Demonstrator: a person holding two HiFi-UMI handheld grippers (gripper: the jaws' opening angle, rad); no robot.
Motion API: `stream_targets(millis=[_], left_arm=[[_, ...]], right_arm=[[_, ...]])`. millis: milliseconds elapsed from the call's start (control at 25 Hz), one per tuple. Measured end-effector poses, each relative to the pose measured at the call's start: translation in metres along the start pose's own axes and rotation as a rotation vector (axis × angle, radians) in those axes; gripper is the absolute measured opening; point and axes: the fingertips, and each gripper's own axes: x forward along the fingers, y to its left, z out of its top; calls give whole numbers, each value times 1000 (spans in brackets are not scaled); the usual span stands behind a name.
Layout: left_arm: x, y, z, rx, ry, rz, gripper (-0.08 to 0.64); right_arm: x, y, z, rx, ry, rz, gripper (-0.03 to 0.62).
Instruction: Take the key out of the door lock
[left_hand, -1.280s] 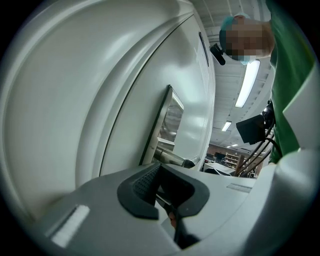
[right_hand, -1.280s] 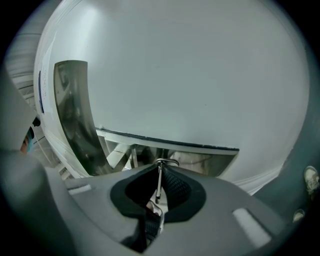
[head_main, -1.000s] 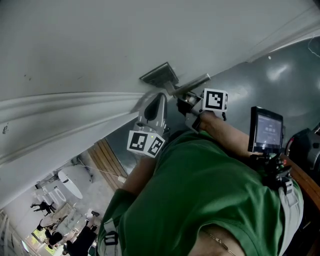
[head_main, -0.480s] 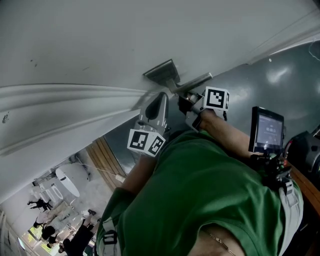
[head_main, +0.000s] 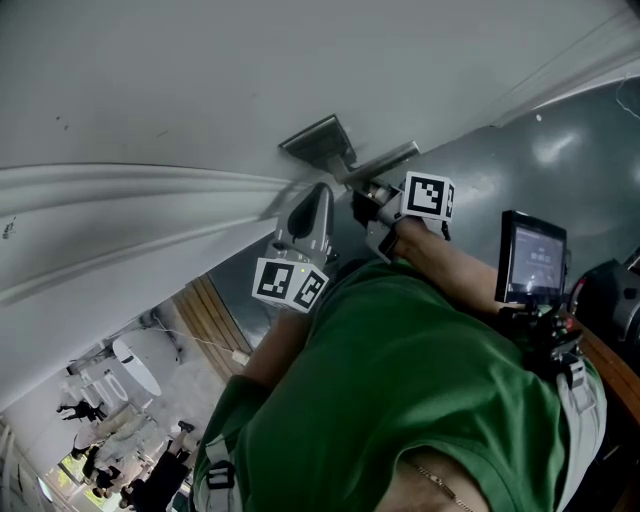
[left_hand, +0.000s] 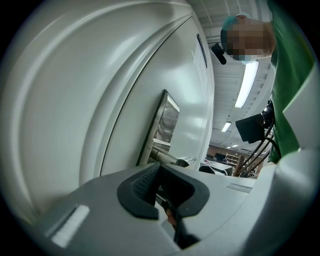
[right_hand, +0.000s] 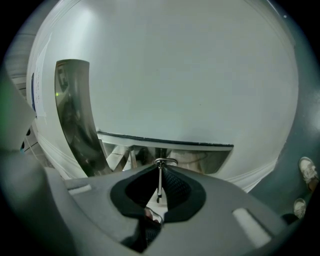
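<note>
A steel lock plate (head_main: 318, 145) with a lever handle (head_main: 385, 160) sits on the white door (head_main: 200, 90). My right gripper (head_main: 368, 205) is just under the handle. In the right gripper view it (right_hand: 159, 186) is shut on a thin metal key (right_hand: 159, 180), seen edge-on, with a small ring (right_hand: 165, 161) at the pads' tip. Whether the key's blade is in the lock is hidden. The handle (right_hand: 165, 149) runs across just beyond. My left gripper (head_main: 308, 215) hangs beside the door below the plate. In its own view it (left_hand: 161, 186) is shut on nothing, with the plate (left_hand: 161, 131) and handle (left_hand: 172, 160) ahead.
A raised moulding (head_main: 120, 215) runs along the door panel. A small screen on a stand (head_main: 532, 258) is at my right side. The grey floor (head_main: 560, 150) lies beyond the door. The person's green sleeve (head_main: 400, 400) fills the lower head view.
Hardly anything differs. Both grippers keep their places by the handle, the right one still shut on the key. The views have only drifted slightly.
</note>
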Motion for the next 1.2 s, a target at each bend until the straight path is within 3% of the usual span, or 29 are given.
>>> stream_targets(millis=[760,1200], left_arm=[[8,1,-3,-4,-1,-18,3],[13,7,-3,-18,-7,-23,3]], right_arm=[[-10,-9,-4,13,-15,-4,26],[-10,-6,-2,-29,-7,-12,25]])
